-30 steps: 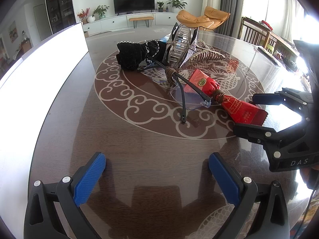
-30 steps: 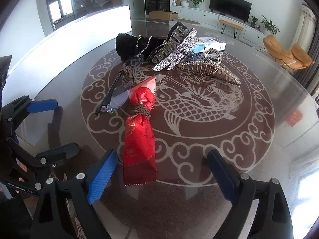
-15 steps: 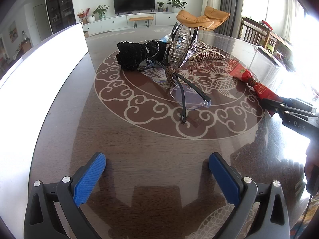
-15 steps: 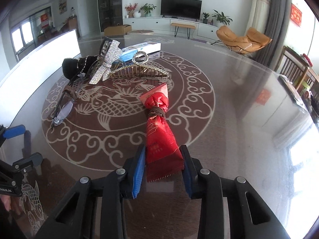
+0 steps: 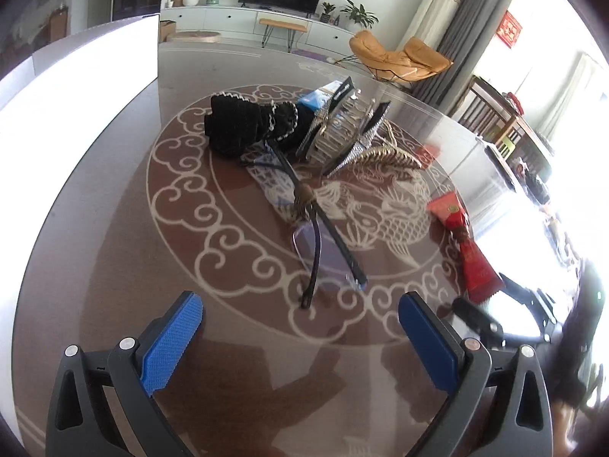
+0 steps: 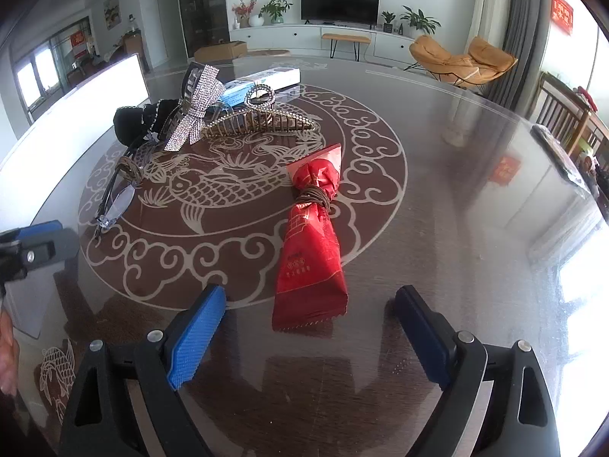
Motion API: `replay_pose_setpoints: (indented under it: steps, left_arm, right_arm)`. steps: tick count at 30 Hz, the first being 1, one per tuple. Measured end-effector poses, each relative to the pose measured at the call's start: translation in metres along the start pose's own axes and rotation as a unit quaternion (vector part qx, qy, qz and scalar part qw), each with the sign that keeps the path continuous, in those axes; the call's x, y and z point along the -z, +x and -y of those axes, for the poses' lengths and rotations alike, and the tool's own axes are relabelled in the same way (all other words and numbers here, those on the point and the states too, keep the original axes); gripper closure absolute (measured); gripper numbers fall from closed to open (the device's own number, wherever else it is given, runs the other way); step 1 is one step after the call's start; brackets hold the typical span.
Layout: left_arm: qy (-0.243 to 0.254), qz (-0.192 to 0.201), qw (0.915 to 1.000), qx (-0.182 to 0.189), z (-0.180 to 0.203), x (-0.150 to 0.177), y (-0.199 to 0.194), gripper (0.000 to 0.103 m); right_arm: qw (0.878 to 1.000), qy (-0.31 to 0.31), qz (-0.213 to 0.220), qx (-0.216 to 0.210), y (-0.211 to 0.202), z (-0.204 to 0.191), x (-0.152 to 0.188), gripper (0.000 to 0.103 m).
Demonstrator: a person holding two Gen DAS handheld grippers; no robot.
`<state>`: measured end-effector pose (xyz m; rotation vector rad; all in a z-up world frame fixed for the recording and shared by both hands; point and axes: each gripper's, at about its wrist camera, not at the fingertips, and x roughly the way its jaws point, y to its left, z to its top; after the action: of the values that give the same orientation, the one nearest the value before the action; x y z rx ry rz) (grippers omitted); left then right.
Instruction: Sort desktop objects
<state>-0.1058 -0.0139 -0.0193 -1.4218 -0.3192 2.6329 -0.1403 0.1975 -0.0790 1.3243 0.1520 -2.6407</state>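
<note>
The crinkled red foil packet cinched with a brown hair tie (image 6: pixel 310 251) lies flat on the glossy brown tabletop with a pale fish-and-cloud medallion (image 6: pixel 213 228), its serrated end between the opening jaws of the right gripper (image 6: pixel 304 327), whose blue pads (image 6: pixel 194 337) do not touch it. Beyond it lie dark-framed glasses (image 5: pixel 323 243), a black lace-trimmed scrunchie (image 5: pixel 243 125), a rhinestone bow clip (image 6: pixel 198 110), a gold claw clip (image 6: pixel 262 122) and a blue-white box (image 6: pixel 262 80). The left gripper (image 5: pixel 300 342) hangs wide open over bare tabletop, and behind stand a television (image 6: pixel 340 3), a white cabinet (image 6: pixel 304 38) and a tan lounge chair (image 6: pixel 464 59).
</note>
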Motion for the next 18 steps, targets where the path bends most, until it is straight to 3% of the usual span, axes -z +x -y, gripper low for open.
replay_pose_setpoints:
  steps: [5, 7, 8, 9, 11, 15, 18]
  left_arm:
    - [0.036, -0.033, 0.9943, -0.095, 0.02, -0.041, 0.05, 0.0]
    - [0.055, -0.014, 0.9913, -0.118, 0.025, -0.046, 0.055, 0.014]
    - [0.063, -0.001, 0.9918, -0.111, 0.026, -0.047, 0.053, 0.035]
    - [0.075, 0.008, 0.9918, -0.103, 0.027, -0.046, 0.051, 0.062]
    - [0.1, 0.008, 0.9913, -0.085, 0.025, -0.038, 0.045, 0.077]
    - [0.155, 0.018, 0.9864, -0.053, 0.007, 0.001, 0.018, 0.08]
    - [0.167, 0.01, 0.9854, -0.035, -0.009, 0.026, -0.004, 0.08]
  right_arm:
    - [1.0, 0.0, 0.0, 0.0, 0.0, 0.0, 0.0, 0.011]
    - [1.0, 0.001, -0.001, 0.001, 0.0, 0.0, 0.0, 0.011]
    - [1.0, 0.001, -0.001, 0.001, 0.0, 0.0, 0.0, 0.011]
    - [1.0, 0.001, -0.001, 0.001, 0.0, 0.0, 0.0, 0.011]
    - [1.0, 0.001, -0.001, 0.001, 0.0, 0.0, 0.0, 0.01]
    - [1.0, 0.002, -0.002, -0.002, 0.0, 0.0, 0.0, 0.009]
    - [1.0, -0.001, -0.005, -0.009, 0.001, -0.001, -0.001, 0.003]
